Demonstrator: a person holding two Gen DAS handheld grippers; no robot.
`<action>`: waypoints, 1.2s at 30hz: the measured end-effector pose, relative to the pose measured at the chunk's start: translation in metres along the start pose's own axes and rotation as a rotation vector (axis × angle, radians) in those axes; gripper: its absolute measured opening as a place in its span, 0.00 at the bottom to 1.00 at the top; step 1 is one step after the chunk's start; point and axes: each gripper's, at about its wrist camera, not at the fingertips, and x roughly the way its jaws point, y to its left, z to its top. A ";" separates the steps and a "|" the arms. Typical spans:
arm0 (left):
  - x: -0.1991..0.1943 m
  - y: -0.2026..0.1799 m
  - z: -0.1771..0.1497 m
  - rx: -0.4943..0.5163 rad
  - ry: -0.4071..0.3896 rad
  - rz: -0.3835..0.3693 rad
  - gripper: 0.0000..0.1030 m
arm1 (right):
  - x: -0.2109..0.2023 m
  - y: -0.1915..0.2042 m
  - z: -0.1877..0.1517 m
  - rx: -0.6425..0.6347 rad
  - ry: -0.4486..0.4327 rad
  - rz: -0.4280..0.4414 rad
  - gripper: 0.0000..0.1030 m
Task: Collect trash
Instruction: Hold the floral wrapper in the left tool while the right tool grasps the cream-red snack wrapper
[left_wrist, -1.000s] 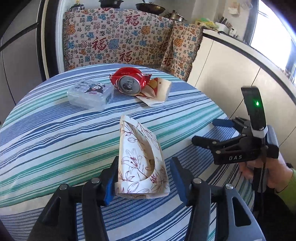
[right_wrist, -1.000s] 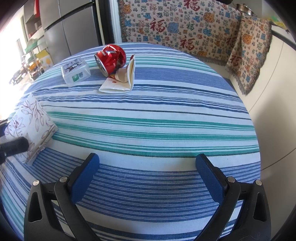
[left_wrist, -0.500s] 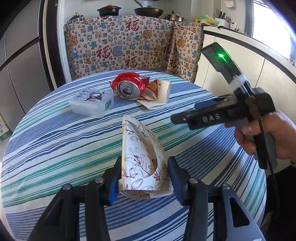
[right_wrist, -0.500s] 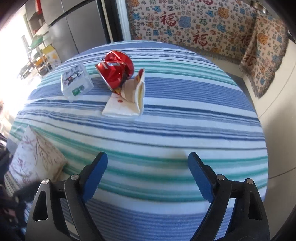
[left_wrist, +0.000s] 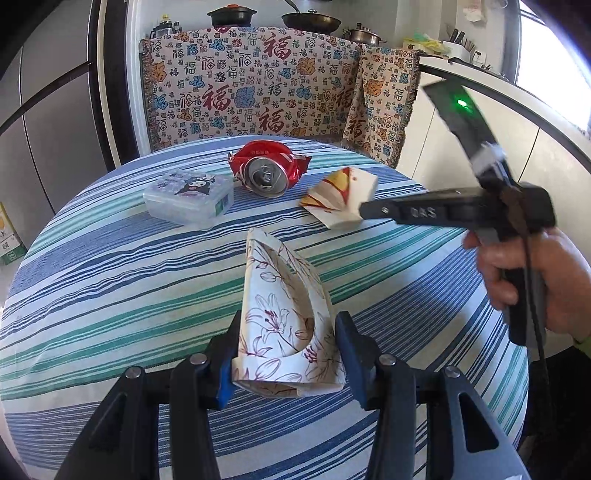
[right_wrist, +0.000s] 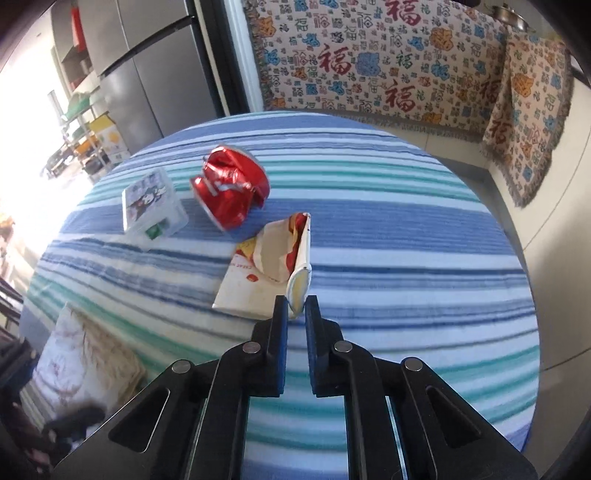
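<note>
striped tablecloth (right_wrist: 406, 229) backs everything: right gripper (right_wrist: 296, 314) has just closed, pinching the light, crushable red-and-yellow wrapper (right_wrist: 273, 251) by its near edge; left gripper (left_wrist: 286, 365) squeezes the floral paper bag (left_wrist: 280, 314).

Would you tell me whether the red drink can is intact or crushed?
Crushed: the red can lies on its side, walls crumpled, top facing the left wrist camera.

On the round table (left_wrist: 110, 280), the plastic box (left_wrist: 189, 197) is set left of the crushed can (left_wrist: 266, 171), the food wrapper (left_wrist: 340, 196) right of it, and the floral paper bag (left_wrist: 284, 325) nearer, apart from them, with a patterned cloth (left_wrist: 258, 85) hung behind.
</note>
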 end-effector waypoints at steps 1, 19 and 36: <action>-0.001 0.001 0.000 0.000 0.002 -0.003 0.47 | -0.009 0.003 -0.012 -0.012 0.002 0.010 0.08; -0.013 0.006 -0.004 -0.031 -0.016 -0.047 0.51 | -0.019 -0.016 -0.021 0.095 0.006 0.035 0.54; -0.023 0.016 -0.002 -0.086 -0.025 -0.082 0.18 | -0.044 0.004 -0.024 0.063 0.046 0.019 0.06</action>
